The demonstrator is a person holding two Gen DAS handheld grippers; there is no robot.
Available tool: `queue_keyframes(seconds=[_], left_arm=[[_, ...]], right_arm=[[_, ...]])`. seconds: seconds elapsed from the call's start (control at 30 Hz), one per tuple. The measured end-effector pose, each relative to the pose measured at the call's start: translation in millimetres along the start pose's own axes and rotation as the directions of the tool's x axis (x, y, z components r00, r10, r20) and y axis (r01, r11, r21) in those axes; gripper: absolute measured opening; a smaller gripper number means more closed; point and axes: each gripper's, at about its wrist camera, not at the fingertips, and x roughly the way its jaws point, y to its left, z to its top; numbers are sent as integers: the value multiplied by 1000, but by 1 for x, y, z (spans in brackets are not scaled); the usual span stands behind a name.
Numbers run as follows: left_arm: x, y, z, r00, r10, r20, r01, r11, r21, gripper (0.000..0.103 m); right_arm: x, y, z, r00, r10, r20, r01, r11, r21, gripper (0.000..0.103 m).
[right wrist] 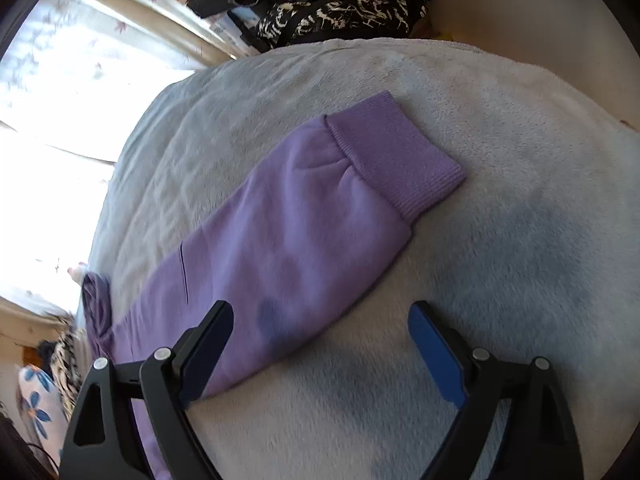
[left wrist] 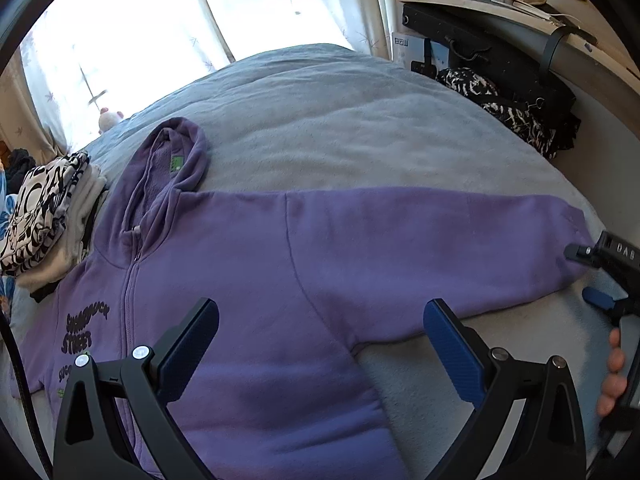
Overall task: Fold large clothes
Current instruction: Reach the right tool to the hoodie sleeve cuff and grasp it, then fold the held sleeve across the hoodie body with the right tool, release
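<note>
A purple zip hoodie [left wrist: 256,264] lies flat, front up, on a grey bed [left wrist: 340,120]. Its hood [left wrist: 176,160] points toward the window and one sleeve [left wrist: 460,236] stretches out to the right. My left gripper [left wrist: 320,340] is open and empty, hovering over the body near the armpit. My right gripper [right wrist: 320,340] is open and empty above the sleeve [right wrist: 288,248], a little short of the ribbed cuff [right wrist: 392,156]. The right gripper also shows in the left wrist view [left wrist: 600,276] beside the cuff end.
A stack of folded clothes with a black-and-white print [left wrist: 44,216] sits left of the hoodie. Dark bags and patterned fabric [left wrist: 516,104] lie at the bed's far right under a shelf. Bright curtains [left wrist: 160,20] hang behind the bed.
</note>
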Motion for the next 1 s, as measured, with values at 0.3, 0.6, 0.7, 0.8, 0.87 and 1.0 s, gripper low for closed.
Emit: queue_keyframes(seconds=[0.3,0.6,0.7,0.8,0.87,1.0], left_arm=[[-2,14,-7,999,32,-6,-32,999,-2,101],[-27,68,-21,995,94,33,-92,995,-45,101],[-40,99,-34,994,104,34,-101,991,-88,101],[-49,134,-51,991,133,27,-128,983,-132,101],[-52,158,-64,987,161,11,-157,974,-163,101],[-51,197,-88,982,184,-39,-188,956,-226,101]], right_arm=[[3,14,17,1000,-18,25,18,999,-32,12],[-87,152,-54,956,282,81,-218,868,-447,11],[-96,196,-96,939,343,15,-275,777,-567,11],[-85,233,-147,939,339,-52,-284,685,-671,11],[-70,248,-176,948,307,-79,-267,640,-721,11],[-20,261,-237,977,147,-156,-213,569,-794,19]])
